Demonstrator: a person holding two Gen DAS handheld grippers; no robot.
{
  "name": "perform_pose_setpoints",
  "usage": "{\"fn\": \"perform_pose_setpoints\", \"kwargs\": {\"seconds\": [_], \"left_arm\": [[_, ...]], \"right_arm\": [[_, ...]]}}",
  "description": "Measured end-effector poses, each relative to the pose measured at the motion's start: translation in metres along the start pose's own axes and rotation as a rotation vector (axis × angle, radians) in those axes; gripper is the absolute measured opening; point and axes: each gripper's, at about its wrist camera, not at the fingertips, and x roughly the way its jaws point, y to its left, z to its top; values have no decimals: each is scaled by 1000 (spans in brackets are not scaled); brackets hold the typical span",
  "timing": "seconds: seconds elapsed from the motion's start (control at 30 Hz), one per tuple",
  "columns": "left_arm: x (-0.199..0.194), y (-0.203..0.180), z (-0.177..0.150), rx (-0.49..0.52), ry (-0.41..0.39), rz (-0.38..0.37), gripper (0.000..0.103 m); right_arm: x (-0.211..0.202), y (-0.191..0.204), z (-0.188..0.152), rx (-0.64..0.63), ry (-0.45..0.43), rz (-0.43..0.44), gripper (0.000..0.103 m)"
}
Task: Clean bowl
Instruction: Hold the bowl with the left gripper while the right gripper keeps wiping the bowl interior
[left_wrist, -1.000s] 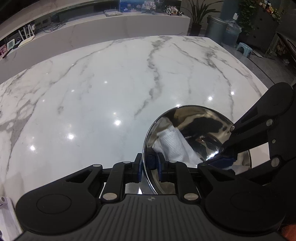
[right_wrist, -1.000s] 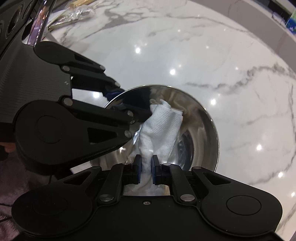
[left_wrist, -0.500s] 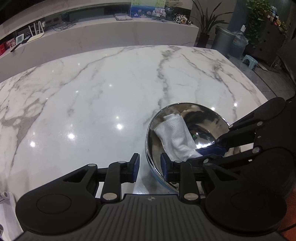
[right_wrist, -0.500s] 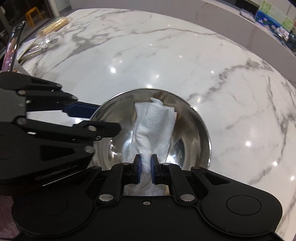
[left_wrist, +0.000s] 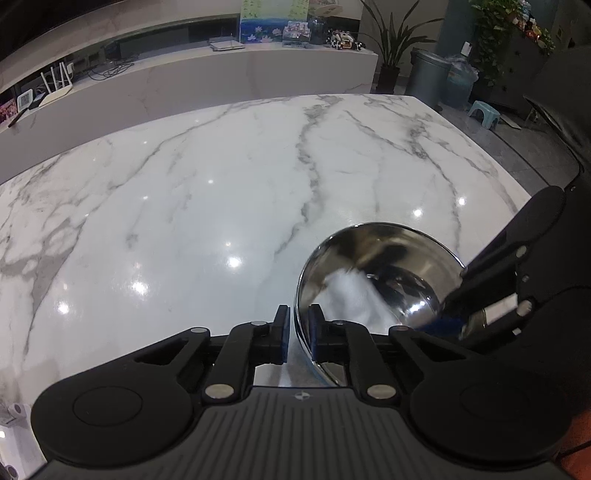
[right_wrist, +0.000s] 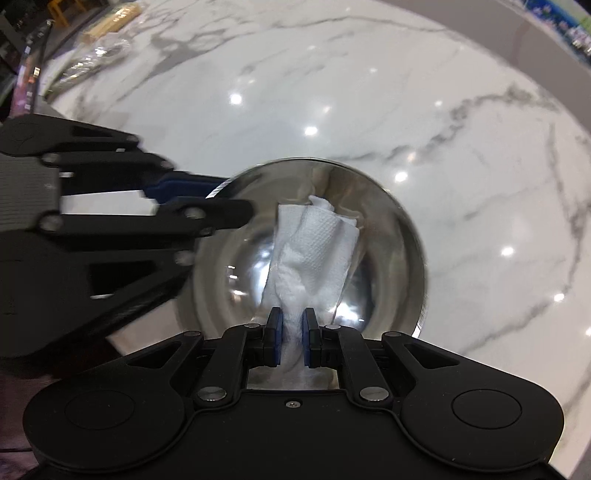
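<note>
A: Why does the steel bowl (left_wrist: 376, 273) sit near the marble table (left_wrist: 221, 192) edge?

B: Within reach of both grippers. The left gripper (left_wrist: 296, 338) pinches its rim (jaws tight on the wall), steadying it.

A: And the right gripper (right_wrist: 291, 338)?

B: Its 2 jaws clamp a white paper towel (right_wrist: 314, 240), trailing inside for wiping.

Bare marble table (left_wrist: 207, 206) all round bowl (left_wrist: 376, 236); clutter (right_wrist: 99, 51) far off

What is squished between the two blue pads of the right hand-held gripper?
A white paper towel, hanging down into the shiny bowl, as the right wrist view shows.
</note>
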Motion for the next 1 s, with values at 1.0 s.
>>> {"fn": "perform_pose_setpoints", "kwargs": {"seconds": [1.0], "left_arm": [[6,-4,-5,55,26,7,8]], "right_arm": [[-7,27,-8,-324,66,-262,8]]}}
